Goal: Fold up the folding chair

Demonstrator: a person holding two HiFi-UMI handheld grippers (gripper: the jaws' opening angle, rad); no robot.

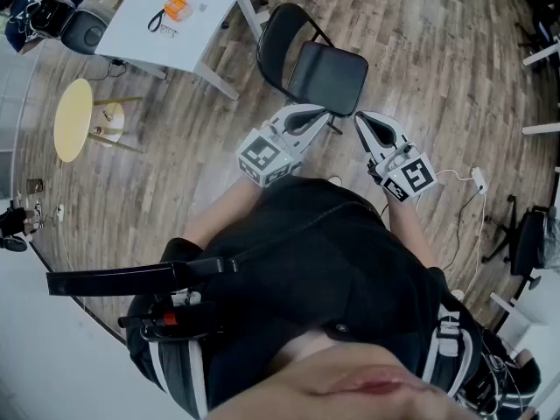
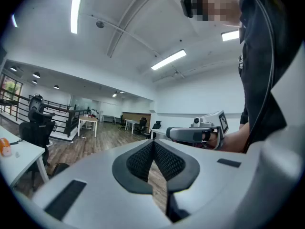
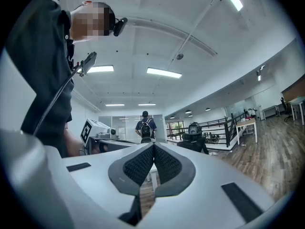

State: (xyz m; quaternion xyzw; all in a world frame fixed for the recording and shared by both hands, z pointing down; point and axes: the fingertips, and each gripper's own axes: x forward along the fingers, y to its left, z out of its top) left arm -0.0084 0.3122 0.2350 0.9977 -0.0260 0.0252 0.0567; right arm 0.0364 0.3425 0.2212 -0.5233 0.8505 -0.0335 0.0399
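— Both tools, how are they held?
— Left tool (image 1: 325, 114) and right tool (image 1: 365, 122) point level, side by side before the person's body, jaws together, empty.
— Folding chair (image 1: 329, 77)?
— Unfolded on the floor (image 1: 420, 51), near their tips.

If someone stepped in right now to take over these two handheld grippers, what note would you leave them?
Left gripper: shut, empty, held level.
Right gripper: shut, empty, held level.
Folding chair: unfolded, standing on the wood floor just ahead of both grippers, beside the white table.
Done: nothing yet; neither gripper holds the chair.
Left: take hold of the chair and fold it flat.
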